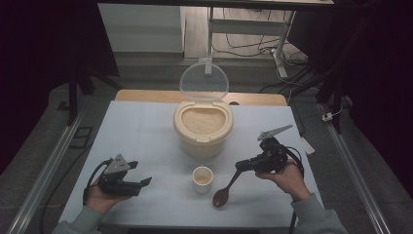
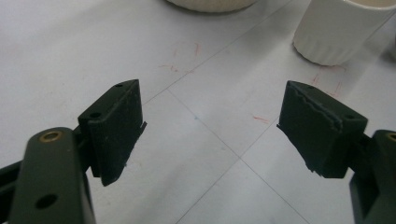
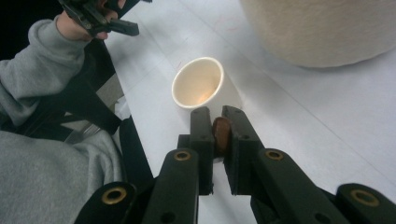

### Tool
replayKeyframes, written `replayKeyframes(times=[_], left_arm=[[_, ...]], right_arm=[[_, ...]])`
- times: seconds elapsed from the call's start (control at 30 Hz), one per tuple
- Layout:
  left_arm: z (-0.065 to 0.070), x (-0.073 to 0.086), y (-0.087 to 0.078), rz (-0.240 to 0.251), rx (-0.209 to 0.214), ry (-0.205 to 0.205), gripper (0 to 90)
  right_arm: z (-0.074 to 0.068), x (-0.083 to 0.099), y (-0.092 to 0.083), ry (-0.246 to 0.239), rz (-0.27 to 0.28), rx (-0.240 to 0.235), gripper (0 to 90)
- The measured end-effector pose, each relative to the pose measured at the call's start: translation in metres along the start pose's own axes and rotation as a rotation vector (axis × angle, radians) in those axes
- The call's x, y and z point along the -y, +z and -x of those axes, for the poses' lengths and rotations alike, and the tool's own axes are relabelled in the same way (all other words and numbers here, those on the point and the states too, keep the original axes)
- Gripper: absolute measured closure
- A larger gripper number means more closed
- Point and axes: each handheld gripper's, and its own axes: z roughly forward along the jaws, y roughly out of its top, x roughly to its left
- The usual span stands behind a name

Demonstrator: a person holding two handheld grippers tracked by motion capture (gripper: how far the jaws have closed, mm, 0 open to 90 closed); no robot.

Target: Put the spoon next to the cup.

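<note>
A cream rice container (image 1: 202,132) full of rice stands mid-table with its clear lid (image 1: 204,80) tipped up. In front of it sits a small white cup (image 1: 202,179). My right gripper (image 1: 240,165) is shut on the handle of a brown wooden spoon (image 1: 225,191), whose bowl hangs low just right of the cup. In the right gripper view the jaws (image 3: 217,115) pinch the spoon handle (image 3: 221,133) above the cup (image 3: 198,84). My left gripper (image 1: 143,183) rests open on the table left of the cup, its jaws (image 2: 210,126) wide apart with nothing between them.
The white tabletop (image 1: 136,131) has free room on both sides of the container. In the left gripper view the cup (image 2: 336,28) is at the top right and the container's base (image 2: 210,3) at the top edge. Metal rails (image 1: 48,165) flank the table.
</note>
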Motion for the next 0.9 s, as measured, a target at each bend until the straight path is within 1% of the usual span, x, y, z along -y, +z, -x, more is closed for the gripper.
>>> replayKeyframes(times=[0.07,0.17,0.27,0.37,0.47,0.53,0.6,0.7,0.73,0.8,0.87,0.9], left_arm=[[0.000,0.000,0.000,-0.001,0.000,0.000,21.5],[-0.001,0.000,0.000,-0.002,0.000,-0.001,21.6],[-0.001,0.000,0.000,-0.002,0.001,0.000,21.5],[0.000,0.000,0.000,-0.003,0.001,0.003,21.5],[0.000,0.000,0.000,-0.002,0.001,0.004,21.5],[0.000,0.000,0.000,-0.002,0.001,0.004,21.5],[0.000,0.000,0.000,-0.003,0.001,0.004,21.5],[0.000,0.000,0.000,-0.004,0.001,0.005,21.5],[0.000,0.000,0.000,-0.004,0.000,0.005,21.5],[0.000,0.000,0.000,-0.005,0.000,0.003,21.4],[0.000,0.000,0.001,-0.007,-0.001,0.005,21.3],[0.000,0.000,0.001,-0.007,-0.001,0.006,21.3]], right_arm=[[0.001,-0.003,0.006,0.004,-0.016,-0.005,82.5],[0.002,-0.009,0.015,-0.006,-0.027,-0.005,82.3],[0.004,-0.012,0.022,0.007,-0.031,-0.007,81.8],[0.010,-0.015,0.027,0.022,-0.033,0.011,79.6],[0.019,-0.014,0.031,0.038,-0.025,0.054,76.2],[0.024,-0.012,0.035,0.051,-0.011,0.073,74.5],[0.030,-0.009,0.039,0.055,0.008,0.095,72.2],[0.037,-0.004,0.044,0.062,0.024,0.141,68.7],[0.040,-0.002,0.046,0.066,0.034,0.144,68.0],[0.042,0.001,0.049,0.056,0.051,0.173,65.3],[0.044,0.004,0.051,0.034,0.054,0.215,62.6],[0.044,0.005,0.053,0.028,0.063,0.231,61.8]])
